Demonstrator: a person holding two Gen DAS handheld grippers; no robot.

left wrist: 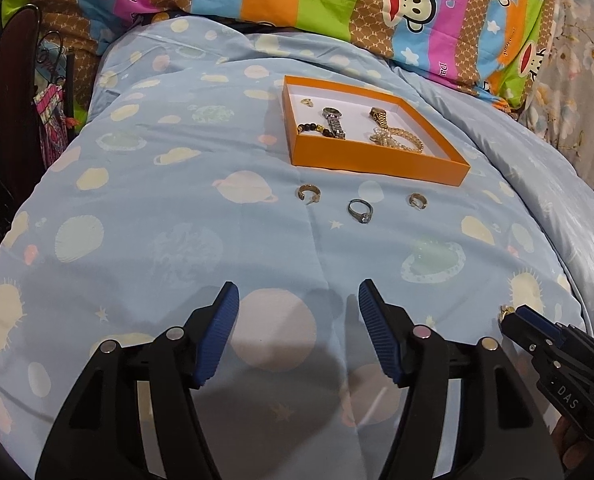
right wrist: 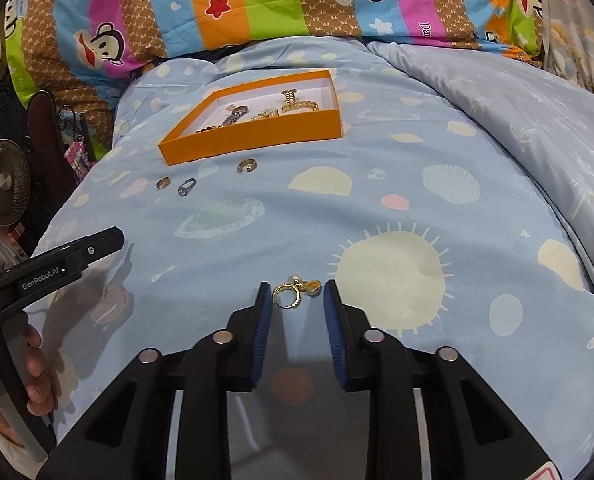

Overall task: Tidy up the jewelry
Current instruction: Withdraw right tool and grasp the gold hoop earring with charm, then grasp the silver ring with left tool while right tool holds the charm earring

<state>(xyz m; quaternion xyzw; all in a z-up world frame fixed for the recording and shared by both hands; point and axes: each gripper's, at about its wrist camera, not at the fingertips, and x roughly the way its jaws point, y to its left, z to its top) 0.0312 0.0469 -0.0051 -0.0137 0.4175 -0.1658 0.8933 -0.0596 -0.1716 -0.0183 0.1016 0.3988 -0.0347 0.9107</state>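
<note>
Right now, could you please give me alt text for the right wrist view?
The open right gripper brackets a gold pearl earring lying on a blue planet-print duvet. Farther back, three rings lie loose before an orange tray of watches and bracelets.

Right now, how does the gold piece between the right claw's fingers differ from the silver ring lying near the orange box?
The gold earring is yellow gold with a pearl and dangling charms; the silver ring is grey metal with one clear stone. The gold earring lies between the fingers of the open right claw, not yet gripped; the silver ring lies farther off, in front of the orange box, with no claw near. Both rest on the blue duvet, outside the box.
</note>
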